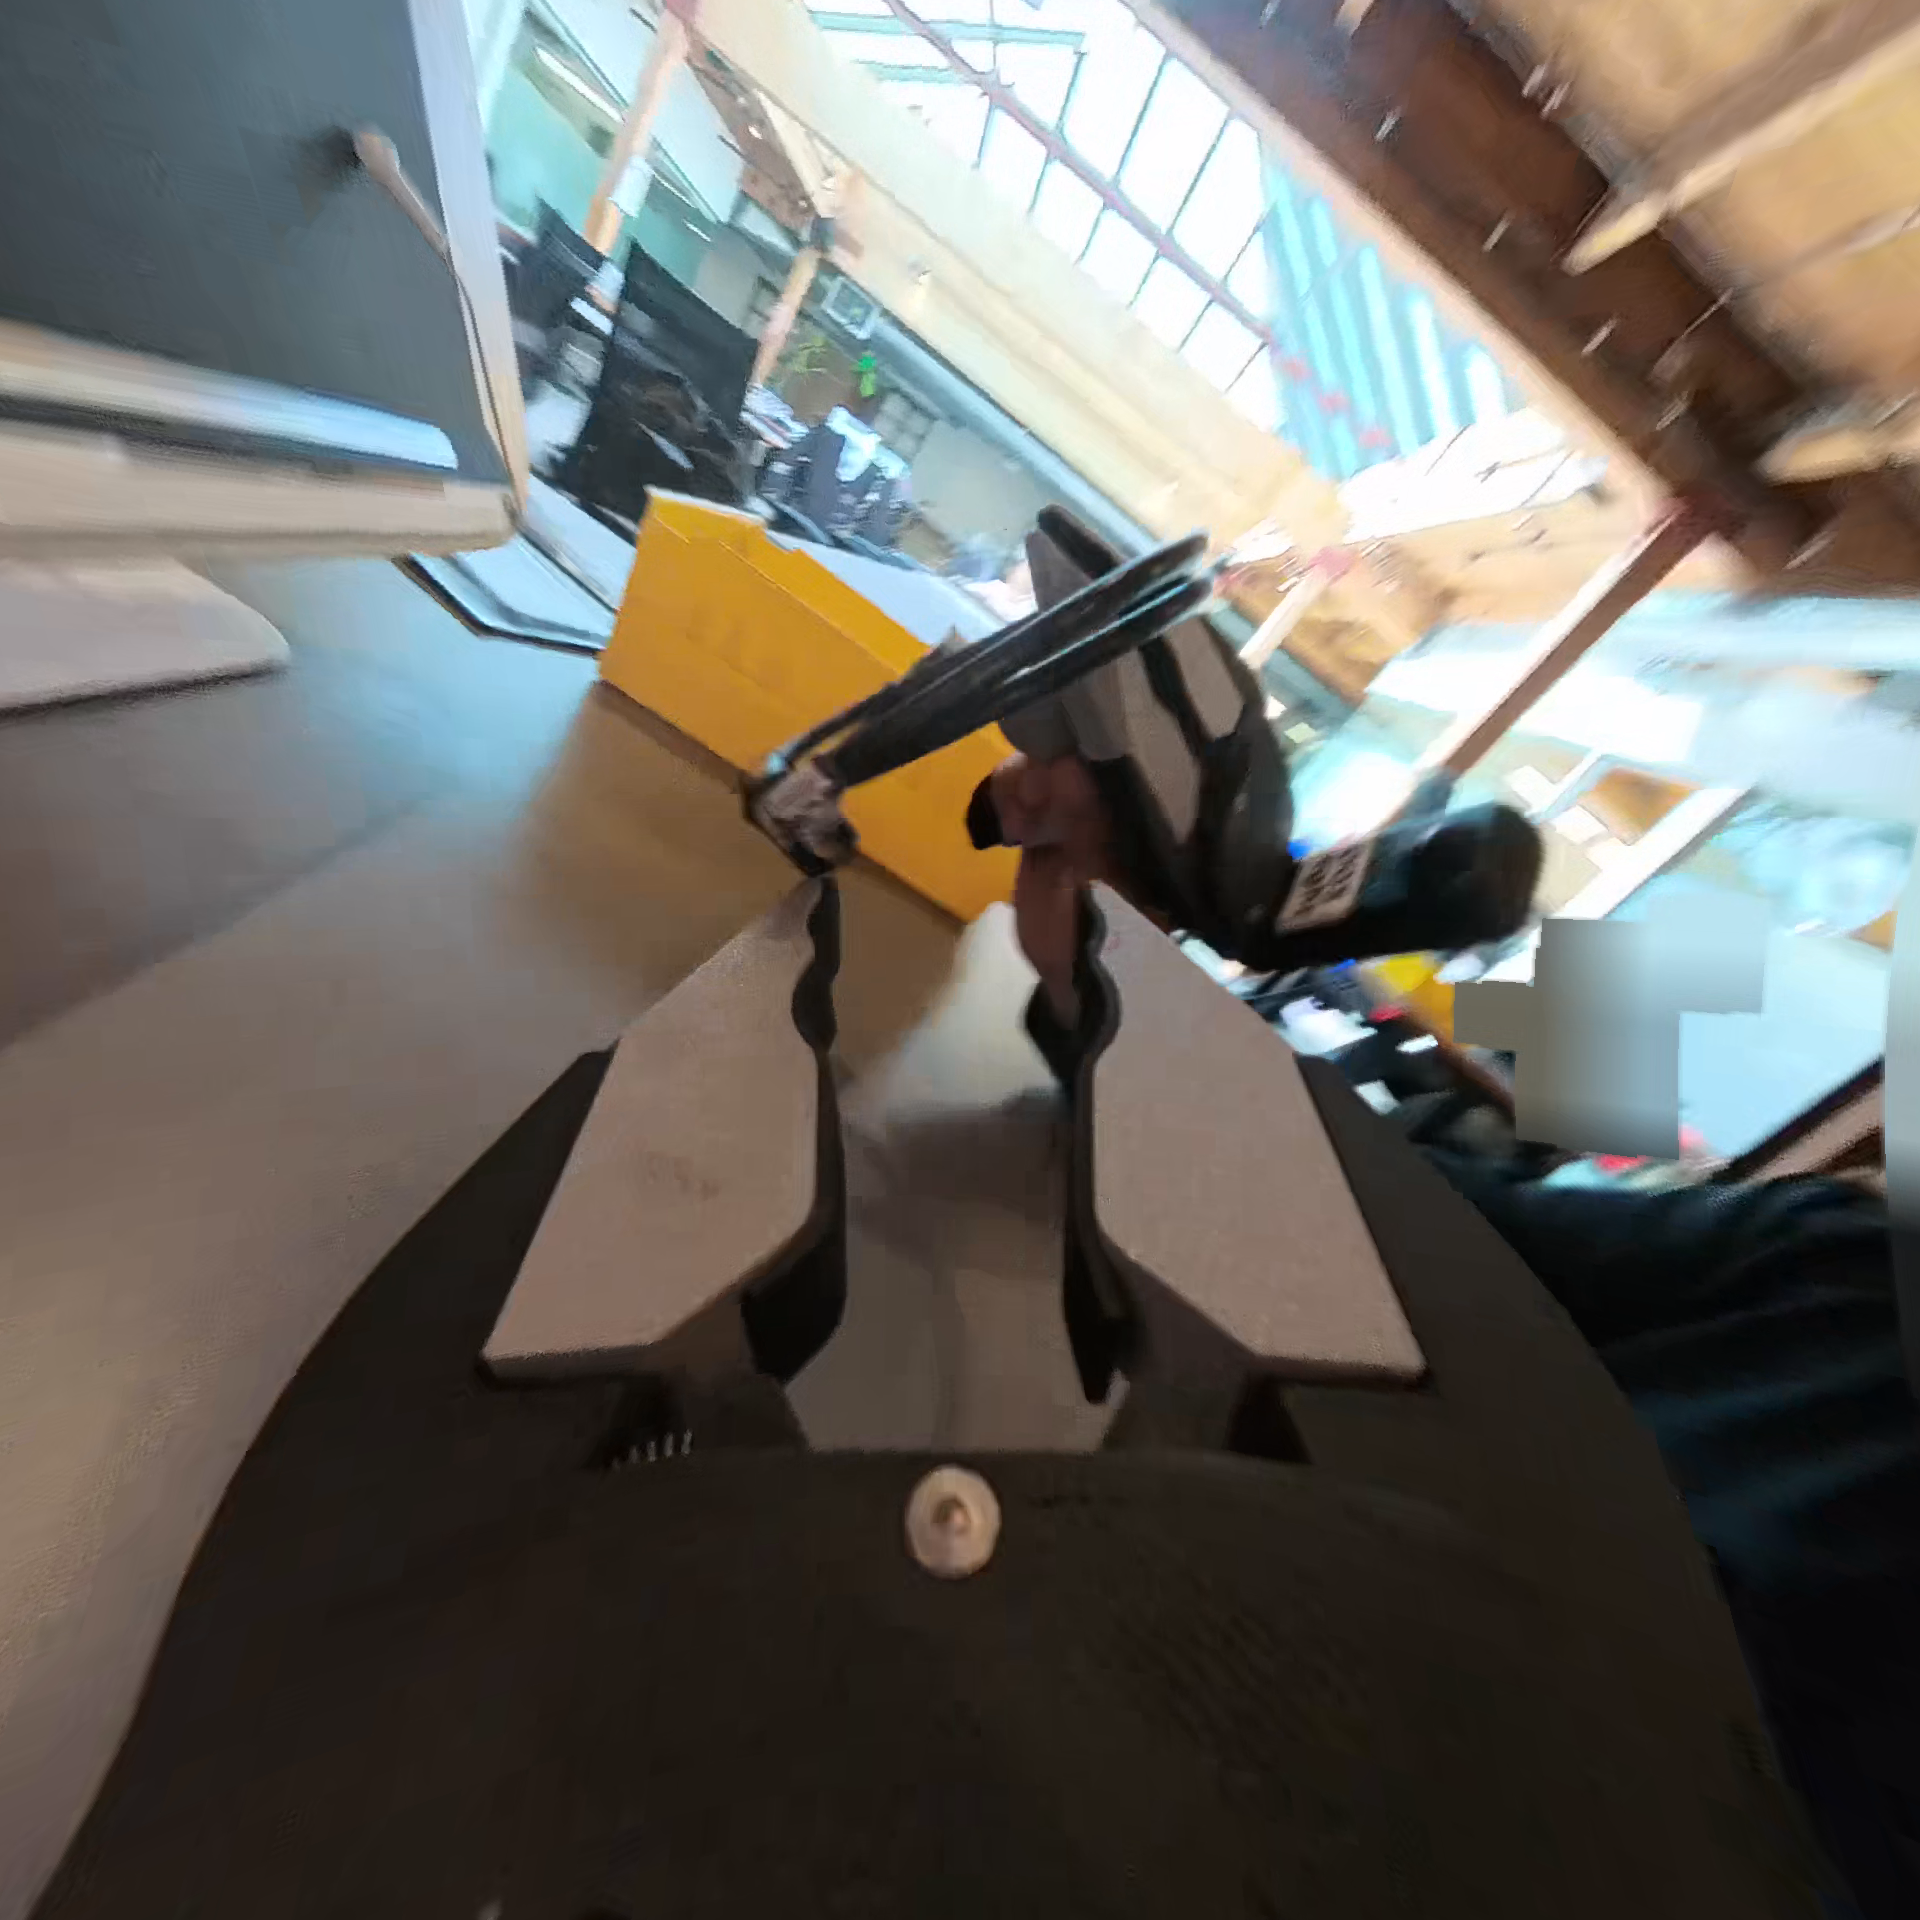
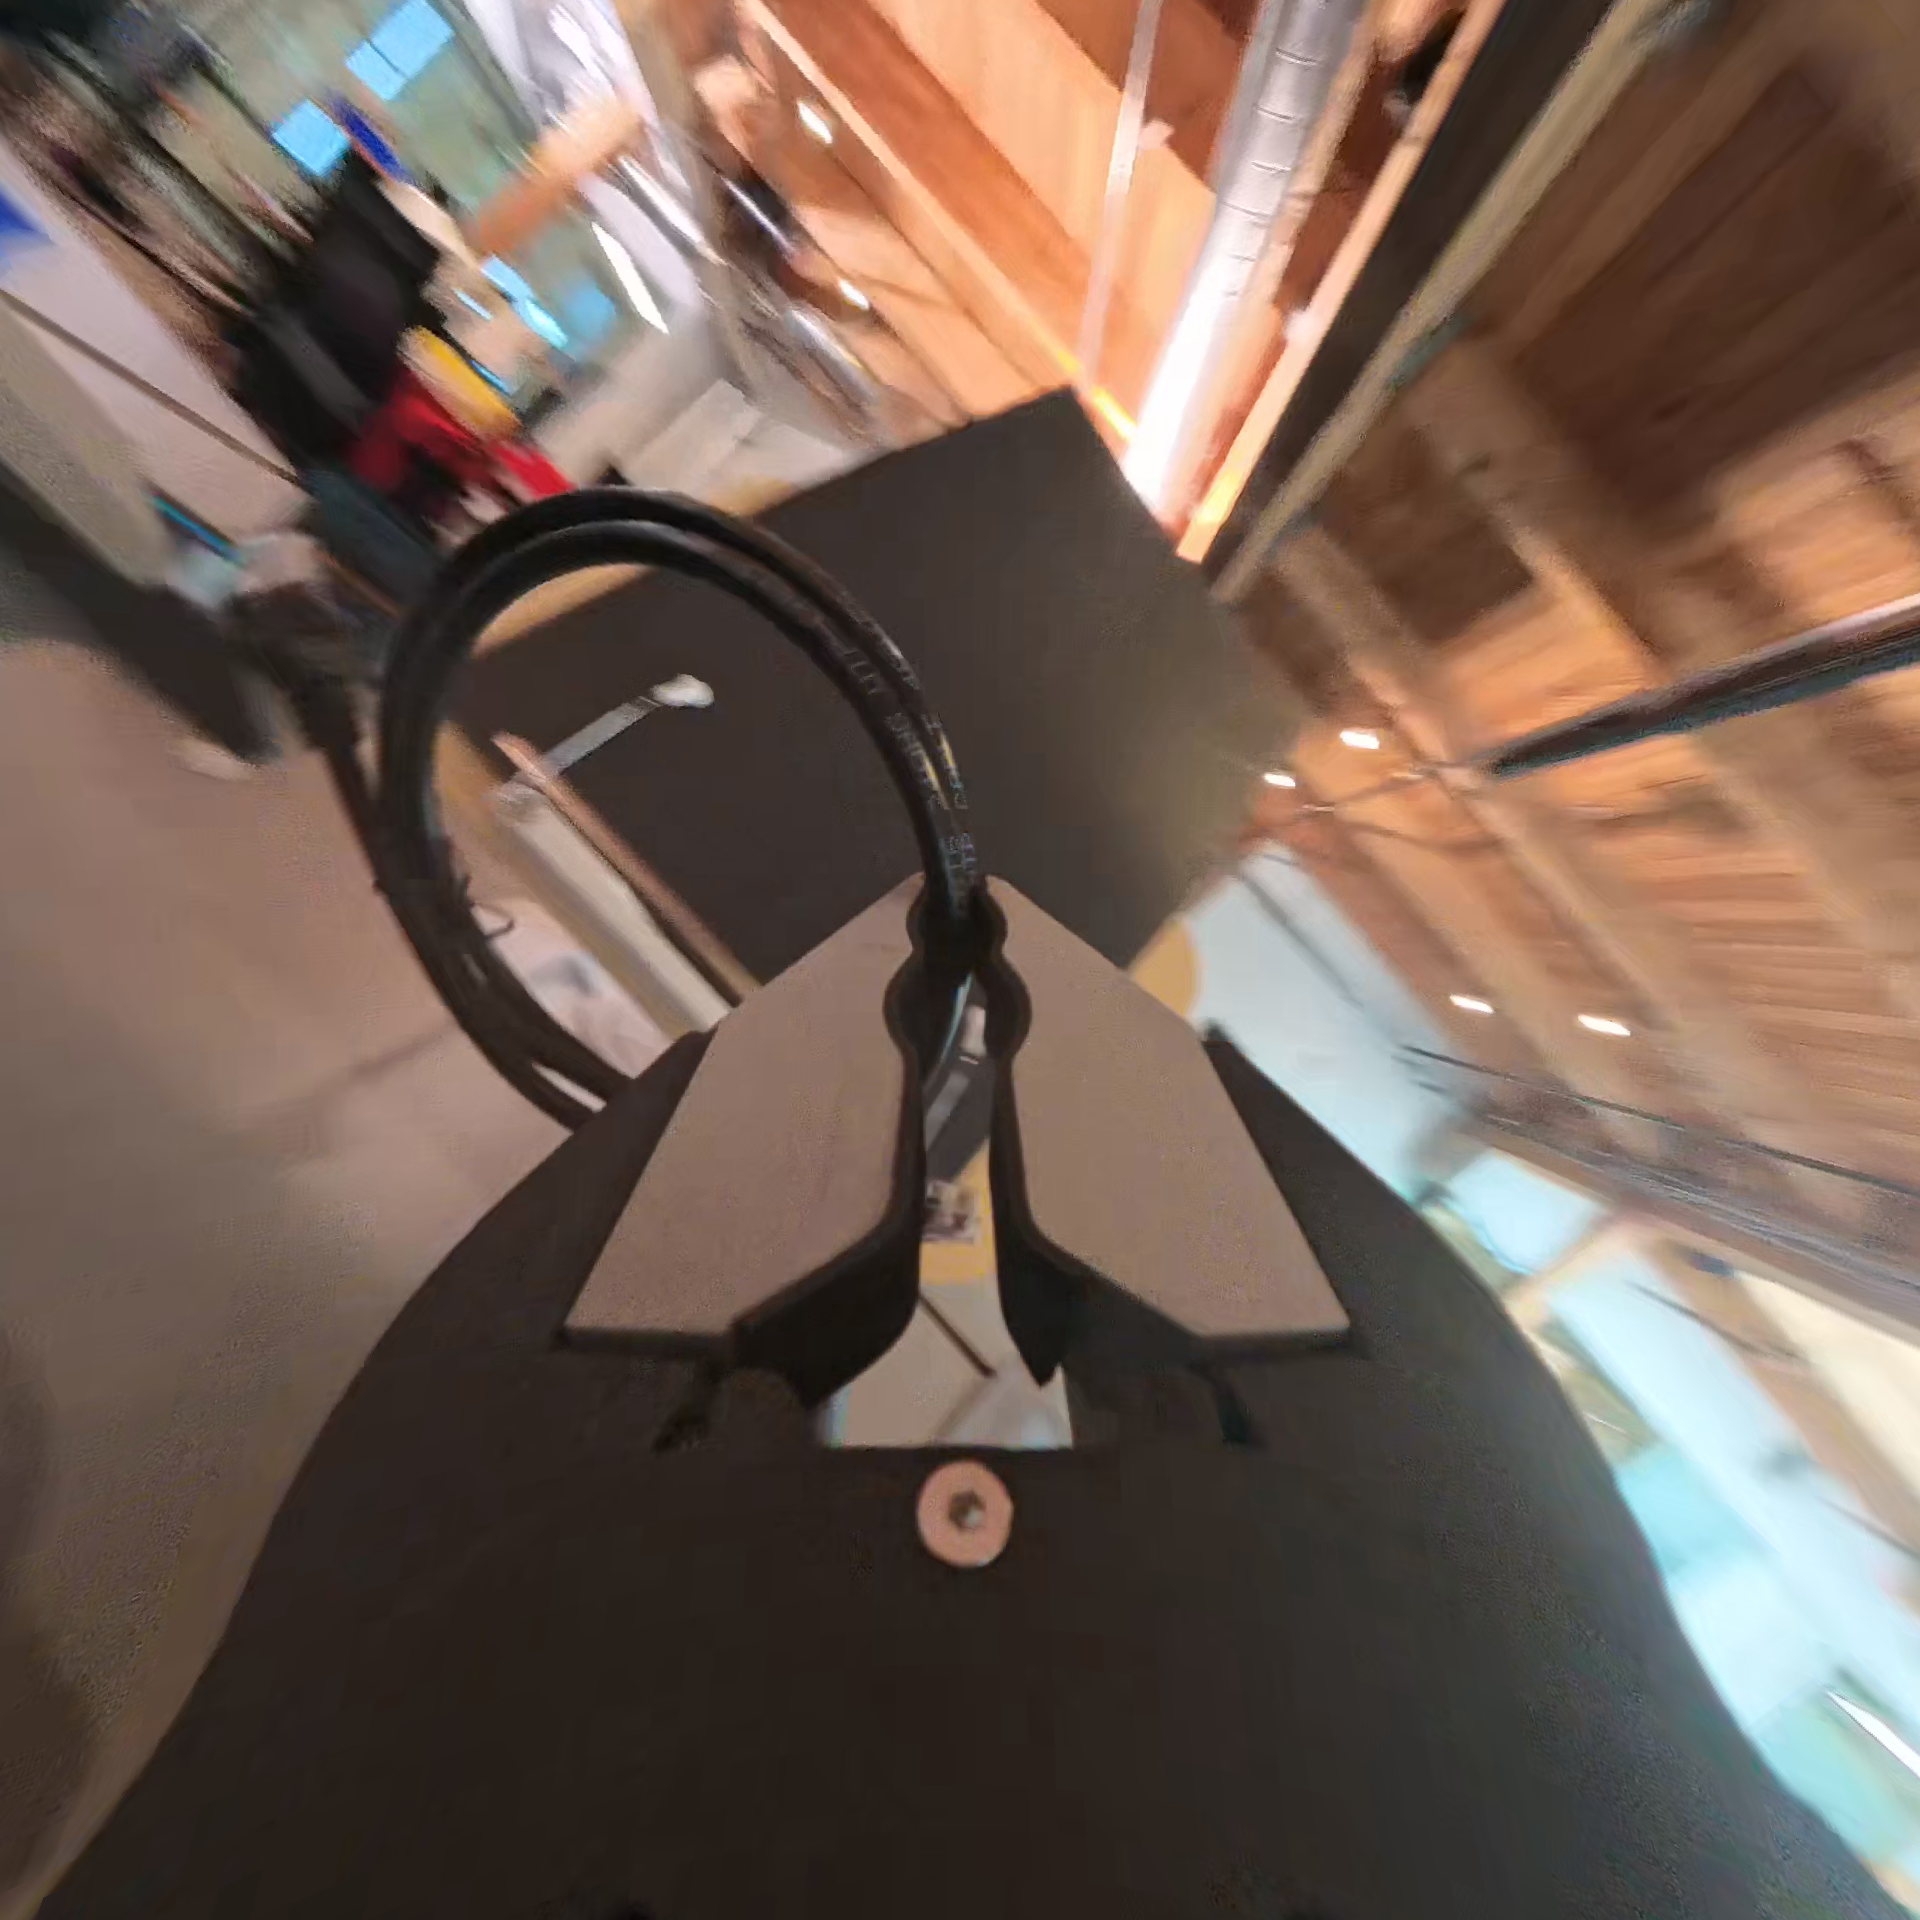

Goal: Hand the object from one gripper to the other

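A coiled black cable (image 2: 644,582) arcs up and left from my right gripper (image 2: 954,914), which is shut on it at the fingertips. In the left wrist view the same cable (image 1: 997,665) hangs from the right gripper (image 1: 1101,644), with its metal plug end (image 1: 800,810) pointing down just above my left gripper's left fingertip (image 1: 800,914). My left gripper (image 1: 951,914) is open and empty, its fingers spread just below the plug. A person's hand (image 1: 1039,821) holds the right gripper's black handle (image 1: 1434,883).
A yellow box (image 1: 769,665) stands on the tan table (image 1: 312,987) beyond the grippers. A white-framed dark panel (image 1: 208,260) stands at the left. A dark sleeve (image 1: 1714,1351) lies at the right. A dark board (image 2: 987,644) stands ahead in the right wrist view.
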The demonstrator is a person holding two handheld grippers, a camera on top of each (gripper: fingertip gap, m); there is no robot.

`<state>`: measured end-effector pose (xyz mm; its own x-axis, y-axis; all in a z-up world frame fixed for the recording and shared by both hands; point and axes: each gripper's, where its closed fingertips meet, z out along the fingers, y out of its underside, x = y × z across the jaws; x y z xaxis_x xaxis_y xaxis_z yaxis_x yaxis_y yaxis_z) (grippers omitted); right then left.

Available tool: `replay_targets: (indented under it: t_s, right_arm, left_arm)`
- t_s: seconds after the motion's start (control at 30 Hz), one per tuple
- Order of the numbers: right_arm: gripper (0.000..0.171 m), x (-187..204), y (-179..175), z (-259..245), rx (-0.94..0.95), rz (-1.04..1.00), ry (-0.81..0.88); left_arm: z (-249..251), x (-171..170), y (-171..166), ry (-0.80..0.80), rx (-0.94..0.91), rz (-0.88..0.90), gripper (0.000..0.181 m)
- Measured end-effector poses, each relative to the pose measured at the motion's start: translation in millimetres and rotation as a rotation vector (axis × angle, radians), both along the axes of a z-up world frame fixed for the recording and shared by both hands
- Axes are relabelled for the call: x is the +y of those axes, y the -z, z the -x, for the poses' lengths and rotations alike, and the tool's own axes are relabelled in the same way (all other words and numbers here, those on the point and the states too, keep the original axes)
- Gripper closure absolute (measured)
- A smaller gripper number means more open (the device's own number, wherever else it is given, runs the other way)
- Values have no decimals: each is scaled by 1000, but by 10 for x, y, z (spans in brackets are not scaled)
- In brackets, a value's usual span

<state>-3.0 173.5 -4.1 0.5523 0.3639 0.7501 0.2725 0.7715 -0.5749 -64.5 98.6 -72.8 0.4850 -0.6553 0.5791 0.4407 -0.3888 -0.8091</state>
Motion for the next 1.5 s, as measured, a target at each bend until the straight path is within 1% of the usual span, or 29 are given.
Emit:
replay_targets:
  t_s: [0.03,0.1,0.13,0.17,0.23,0.27,0.33,0.37,0.4,0.47,0.53,0.6,0.67,0.7,0.77,0.83,0.9,0.93,0.97,1.1,1.17,1.2,1.23,1.27,1.3,1.33,1.4,1.43,1.5]
  right_arm:
    - [170,45,-22,-37,0,-25,59]
    - [171,84,-54,-87,-4,-63,109]
    - [171,41,-52,-72,-19,-94,93]
    - [171,-35,-29,-29,-45,-127,61]
    - [171,-128,-5,41,-81,-199,77]
    - [171,-152,-12,64,-88,-232,105]
    - [171,-189,-13,110,-98,-271,130]
    - [171,-216,17,143,-114,-281,114]
    - [171,-243,51,171,-128,-289,90]
    - [171,-207,102,176,-134,-249,63]
    - [171,-82,85,114,-109,-170,73]
    - [171,-21,55,53,-82,-137,69]
    - [171,-1,76,48,-88,-118,62]
    - [171,-11,90,65,-99,-123,60]
    - [171,-87,136,136,-128,-143,32]
    - [171,-250,240,256,-181,-148,-50]
    - [171,-400,332,351,-216,-133,-127]
    - [171,-405,379,380,-230,-94,-144]
    - [171,-395,422,398,-239,-43,-171]
    - [163,-382,580,410,-270,235,-328]
    - [160,-362,650,411,-272,454,-416]
    - [159,-311,688,404,-272,566,-428]
    - [159,-214,704,385,-249,658,-405]
    - [156,-116,708,359,-214,741,-383]
    - [149,-79,725,339,-195,827,-396]
    - [147,-85,739,330,-180,919,-435]
    - [147,-187,730,343,-139,1120,-573]
    - [144,-265,730,358,-127,1234,-658]
    - [125,-408,730,388,-115,1476,-810]
  left_arm:
    - [25,-6,-16,36,-82,36,141]
    - [91,-37,-120,96,-227,45,147]
    - [124,-55,-175,101,-266,25,150]
    - [141,-64,-197,91,-267,9,154]
    - [97,-66,-160,80,-209,15,150]
    - [40,-85,-144,104,-197,27,143]
    - [-102,-169,-171,212,-237,48,133]
    - [-145,-198,-197,249,-254,46,132]
    - [-165,-204,-203,252,-238,32,132]
    - [-173,-174,-131,179,-78,-15,132]
    - [-137,-108,-19,54,153,-70,126]
    - [-75,-48,9,-73,340,-150,125]
    - [-83,-51,-50,-139,425,-240,126]
    - [-109,-58,-60,-148,451,-266,126]
    - [-156,-43,-20,-156,514,-282,126]
    - [-147,5,25,-197,572,-289,135]
    - [-201,-25,42,-177,616,-326,155]
    - [-209,-36,55,-178,665,-347,173]
    - [-156,-5,67,-231,743,-367,175]
    - [-78,17,19,-419,1108,-571,179]
    - [-38,41,-7,-517,1274,-651,178]
    - [23,72,-9,-567,1326,-641,178]
    - [104,106,-7,-613,1352,-606,178]
    - [189,137,2,-648,1363,-571,178]
    - [278,163,19,-677,1371,-534,179]
    - [357,176,20,-708,1382,-513,179]
    - [422,162,-47,-766,1404,-530,179]
    - [419,149,-89,-789,1418,-552,179]
    - [335,122,-129,-790,1459,-612,179]
